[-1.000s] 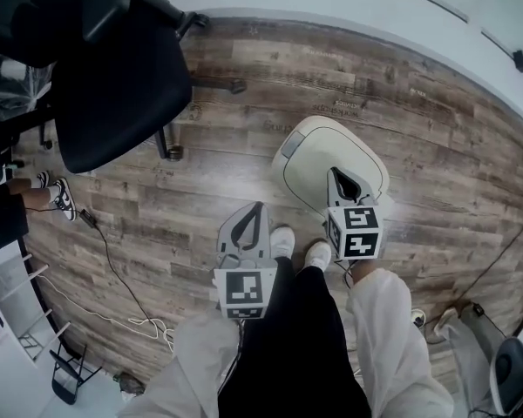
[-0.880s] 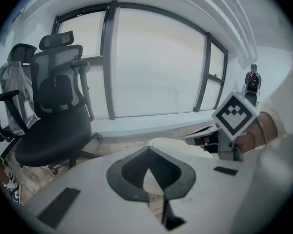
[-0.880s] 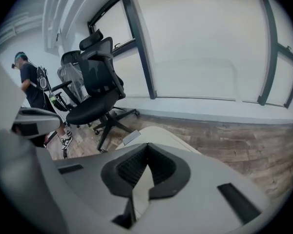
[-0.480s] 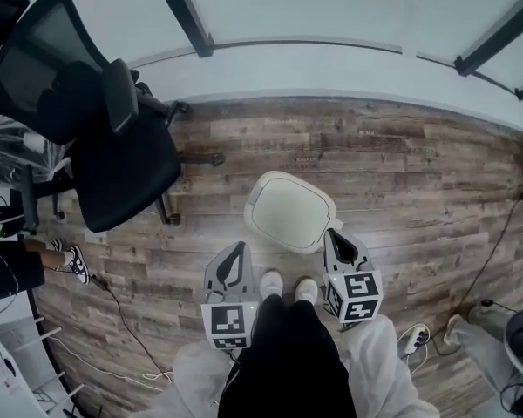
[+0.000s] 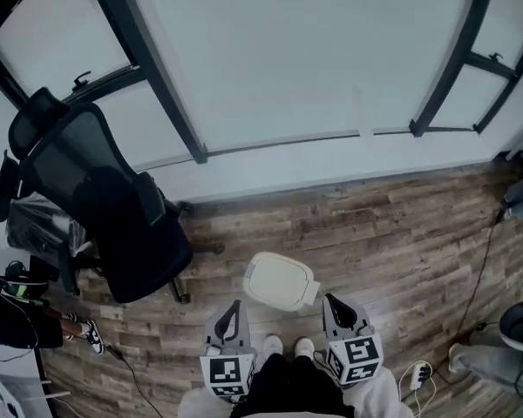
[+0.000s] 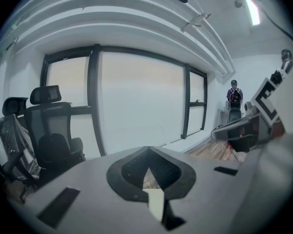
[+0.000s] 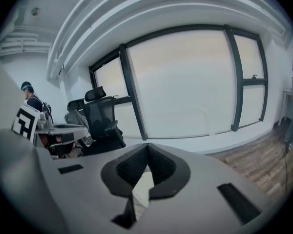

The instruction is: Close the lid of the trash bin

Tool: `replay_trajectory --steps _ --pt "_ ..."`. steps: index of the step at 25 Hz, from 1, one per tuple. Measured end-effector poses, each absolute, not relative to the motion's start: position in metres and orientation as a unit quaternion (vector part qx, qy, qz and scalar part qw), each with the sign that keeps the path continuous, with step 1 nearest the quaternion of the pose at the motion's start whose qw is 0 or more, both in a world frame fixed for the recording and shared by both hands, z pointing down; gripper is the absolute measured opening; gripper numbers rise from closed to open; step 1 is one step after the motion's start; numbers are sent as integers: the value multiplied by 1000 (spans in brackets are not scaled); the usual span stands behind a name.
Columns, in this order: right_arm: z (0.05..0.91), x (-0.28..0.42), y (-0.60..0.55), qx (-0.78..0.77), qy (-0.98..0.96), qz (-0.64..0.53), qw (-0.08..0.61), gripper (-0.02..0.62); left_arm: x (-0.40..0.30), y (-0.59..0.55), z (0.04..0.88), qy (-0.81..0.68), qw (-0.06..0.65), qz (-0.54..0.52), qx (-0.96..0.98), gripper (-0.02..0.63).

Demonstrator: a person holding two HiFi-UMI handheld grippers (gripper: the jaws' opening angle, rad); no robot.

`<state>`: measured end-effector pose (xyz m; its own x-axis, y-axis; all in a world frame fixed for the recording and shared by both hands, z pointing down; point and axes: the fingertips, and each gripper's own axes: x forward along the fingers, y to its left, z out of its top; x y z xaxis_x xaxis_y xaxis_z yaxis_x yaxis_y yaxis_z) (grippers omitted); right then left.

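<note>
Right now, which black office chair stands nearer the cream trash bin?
The uncovered black mesh chair; the plastic-wrapped chair stands beyond it, farther left.

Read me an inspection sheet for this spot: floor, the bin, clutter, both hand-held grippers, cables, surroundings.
Surface: wood-plank floor.
Job's things: cream trash bin, lid looks down, just ahead of the person's shoes.
Clutter: black office chair, left of the bin.
Grippers: left hand-held gripper and right hand-held gripper, jaws together, holding nothing.
Cables: cable across the floor at right; power strip at lower right.
Surroundings: window wall with dark frames.
</note>
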<state>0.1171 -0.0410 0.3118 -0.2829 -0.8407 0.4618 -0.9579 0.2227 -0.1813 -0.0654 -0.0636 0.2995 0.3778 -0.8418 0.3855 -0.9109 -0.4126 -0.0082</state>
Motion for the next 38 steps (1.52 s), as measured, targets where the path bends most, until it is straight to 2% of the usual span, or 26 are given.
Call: replay_trajectory --steps 7,13,26,38 --pt "192 124 -10 587 -789 161 83 23 -47 -42 197 -524 67 137 838 8" --pt "131 132 14 593 -793 126 54 23 -37 -25 146 -527 53 106 841 8" --pt "116 132 31 595 -795 109 35 23 -34 -3 127 -525 37 95 845 8" --pt "116 113 29 594 -797 96 45 23 -40 -4 122 -511 27 88 855 8"
